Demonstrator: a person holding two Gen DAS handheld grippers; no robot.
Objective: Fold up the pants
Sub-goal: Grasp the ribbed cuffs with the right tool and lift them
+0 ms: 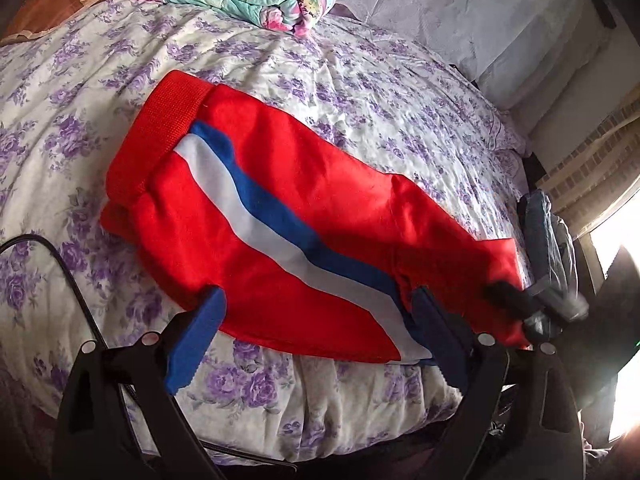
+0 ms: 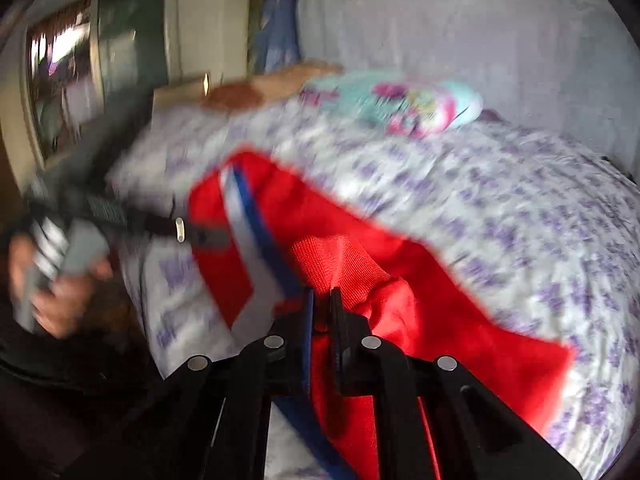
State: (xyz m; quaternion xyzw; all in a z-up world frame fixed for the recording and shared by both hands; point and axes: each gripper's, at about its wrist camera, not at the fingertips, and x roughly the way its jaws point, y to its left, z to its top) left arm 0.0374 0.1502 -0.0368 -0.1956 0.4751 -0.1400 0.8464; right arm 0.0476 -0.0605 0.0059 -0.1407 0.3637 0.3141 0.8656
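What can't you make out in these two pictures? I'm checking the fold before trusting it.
- Pants, left wrist view: the near leg end is hidden behind the right gripper and the left gripper's finger.
- Right wrist view: motion blur smears the pants' edges, so the number of layers is unclear.
- Right gripper: shut on red cloth; the pinched part is hidden between the fingers.
- Left gripper: open, touching unclear.
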